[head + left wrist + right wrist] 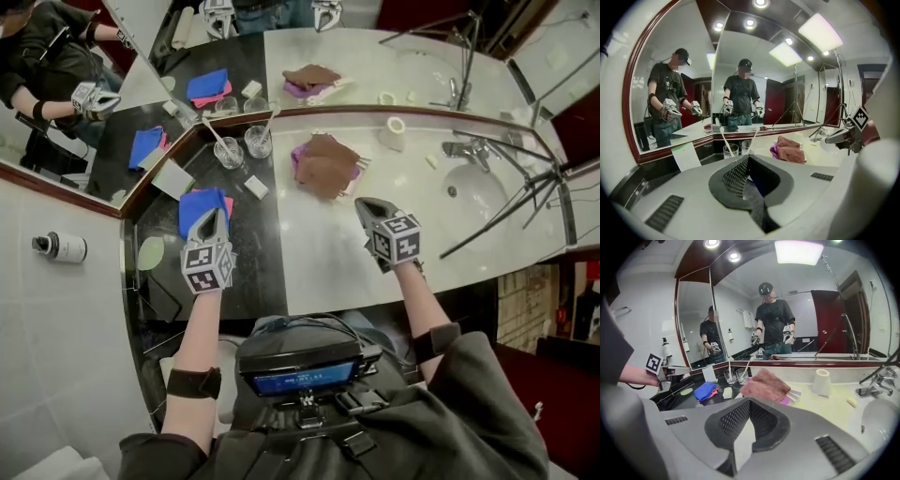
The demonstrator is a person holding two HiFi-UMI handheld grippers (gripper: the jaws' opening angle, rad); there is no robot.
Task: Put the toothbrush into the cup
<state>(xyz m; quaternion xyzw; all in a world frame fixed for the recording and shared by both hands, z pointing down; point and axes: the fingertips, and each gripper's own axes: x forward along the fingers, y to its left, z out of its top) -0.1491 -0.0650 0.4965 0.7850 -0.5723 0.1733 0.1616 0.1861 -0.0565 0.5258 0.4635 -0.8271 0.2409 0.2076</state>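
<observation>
Plastic toothbrush (216, 136) stands in a cup (229, 155) at eleven o'clock; probably light, stiff, slick, so grip mid-handle. Clenched, empty: left tool (217, 215), right tool (362, 202).

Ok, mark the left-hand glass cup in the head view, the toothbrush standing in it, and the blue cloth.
Left glass cup (228, 156): head view, on its glass wall.
Toothbrush (216, 134): head view, mid-handle above the cup's rim.
Blue cloth (195, 208): head view, on its bare upper-left fold.

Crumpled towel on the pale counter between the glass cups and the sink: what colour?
Brown: the crumpled towel lies on a purple cloth; clearest in the head view.
</observation>
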